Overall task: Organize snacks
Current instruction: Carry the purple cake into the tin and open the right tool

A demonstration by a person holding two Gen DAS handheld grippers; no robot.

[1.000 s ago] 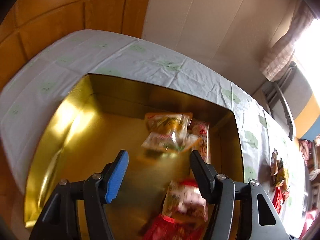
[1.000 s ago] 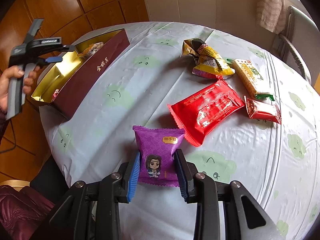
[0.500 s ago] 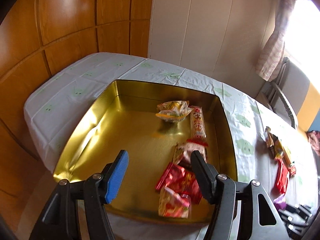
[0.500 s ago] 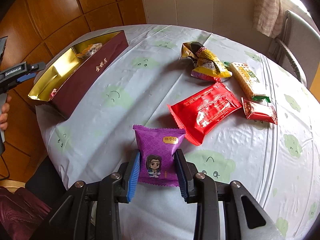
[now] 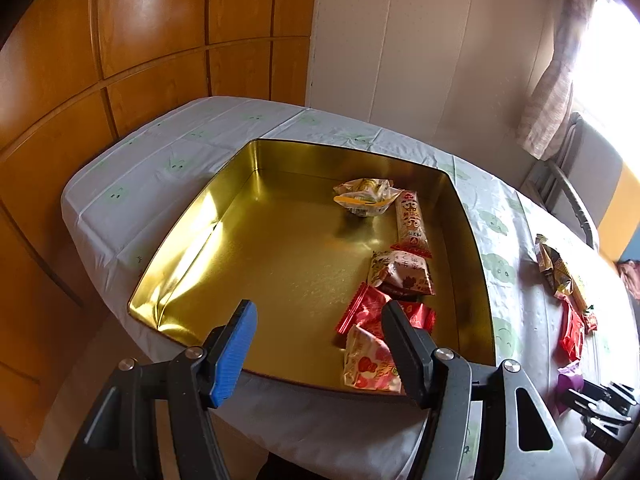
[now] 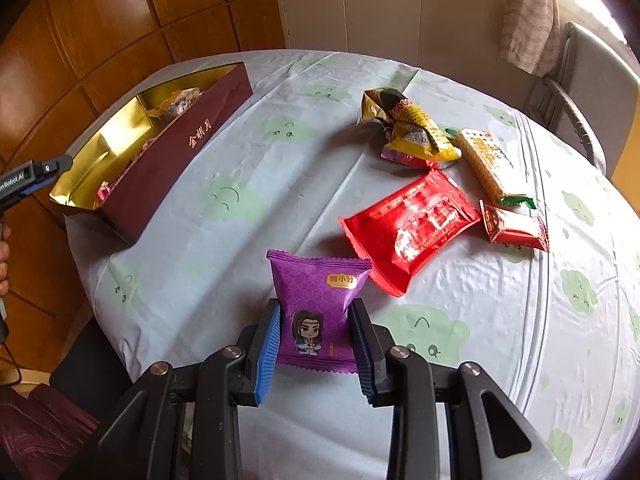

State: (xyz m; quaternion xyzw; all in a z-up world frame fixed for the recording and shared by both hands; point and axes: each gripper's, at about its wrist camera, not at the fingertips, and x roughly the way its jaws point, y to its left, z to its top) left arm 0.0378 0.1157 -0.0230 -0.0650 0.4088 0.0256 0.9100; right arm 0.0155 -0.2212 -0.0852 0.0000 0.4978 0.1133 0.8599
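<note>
Purple snack packet (image 6: 318,312): clamped in right claw (image 6: 316,344) over the counter's (image 6: 248,240) near edge. Gold-lined box (image 6: 176,152): far-left edge. Left claw (image 5: 316,344): apart, empty, nearer the box.

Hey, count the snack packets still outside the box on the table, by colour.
Red: 2, large red packet and small red packet
Purple: 1, purple packet
Yellow: 1, yellow packet, perhaps another beneath
Orange-and-cream: 1, cracker bar
Total: 5
</note>
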